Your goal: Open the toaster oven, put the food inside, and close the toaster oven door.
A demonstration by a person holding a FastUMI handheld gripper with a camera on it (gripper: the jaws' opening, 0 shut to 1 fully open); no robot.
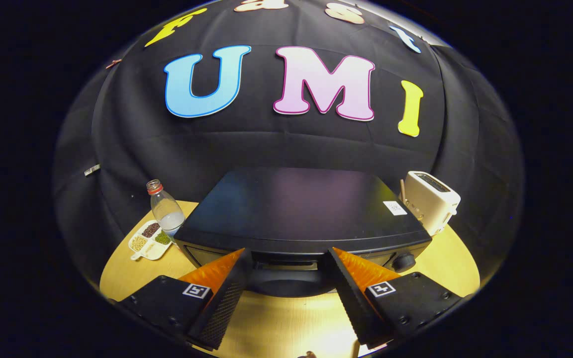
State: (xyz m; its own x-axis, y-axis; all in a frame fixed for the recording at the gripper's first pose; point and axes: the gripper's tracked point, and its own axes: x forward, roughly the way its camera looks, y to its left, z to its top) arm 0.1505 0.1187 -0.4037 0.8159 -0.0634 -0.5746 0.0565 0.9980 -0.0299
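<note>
The hand-held gripper (289, 258) hangs with its two fingers spread wide, nothing pinched between them, and through the gap between the tips you see the upper front edge of the toaster oven (296, 214). Whether the tips actually touch that front is hard to tell from this angle. The oven is a black box sitting on the wooden counter (286, 323), its flat top filling the middle ground just ahead of the fingers, with a round knob (404, 261) at its front right corner (just past the right fingertip). Its door looks shut. On the oven's top, near the right rear, lies a small white sticker (394, 208). Beside the oven's left side stands a clear bottle (165, 211) with a red cap, and just in front of it a white divided dish (150, 239) of beans and grains. At the oven's right rear stands a white slot toaster (431, 200).
</note>
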